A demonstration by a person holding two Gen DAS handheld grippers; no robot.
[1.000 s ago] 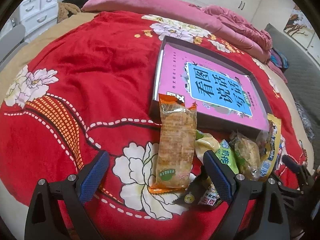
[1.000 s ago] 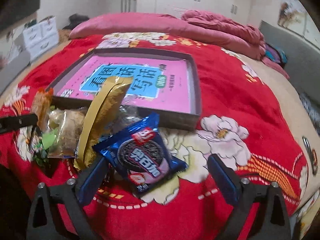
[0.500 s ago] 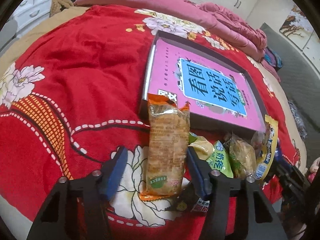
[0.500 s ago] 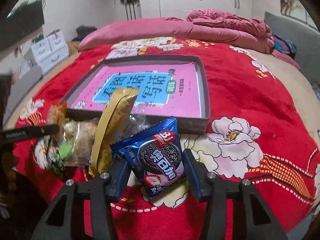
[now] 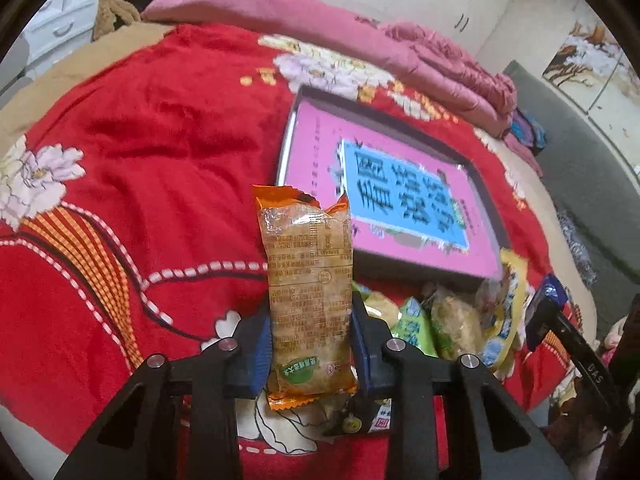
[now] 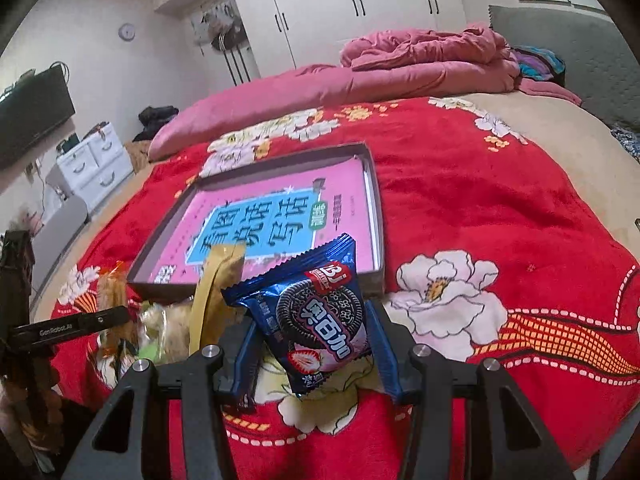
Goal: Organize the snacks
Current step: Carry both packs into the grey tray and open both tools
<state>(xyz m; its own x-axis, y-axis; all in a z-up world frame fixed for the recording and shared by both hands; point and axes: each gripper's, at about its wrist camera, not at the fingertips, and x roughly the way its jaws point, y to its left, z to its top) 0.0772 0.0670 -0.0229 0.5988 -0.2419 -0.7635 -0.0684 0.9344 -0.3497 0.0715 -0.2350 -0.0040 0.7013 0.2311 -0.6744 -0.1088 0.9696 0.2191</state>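
Snacks gripped in both claws above a red blanket (image 5: 160, 152)

Bedroom with white wardrobes (image 6: 360, 12) held a bed; on its soft, yielding blanket lay a shallow box (image 6: 374, 200), near a loose snack pile (image 5: 448, 316). Left gripper (image 5: 310, 344) pinched the orange packet (image 5: 308, 280) low across its width; right gripper (image 6: 314, 340) squeezed the blue cookie packet (image 6: 316, 312). Both looked light, crinkly, slippery, likely crushable.

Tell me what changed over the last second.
Both tongs closed from wide open: the left tongs clamped the orange snack pack, the right tongs clamped the blue cookie packet and tipped it up. The tray and the snack pile stayed put.
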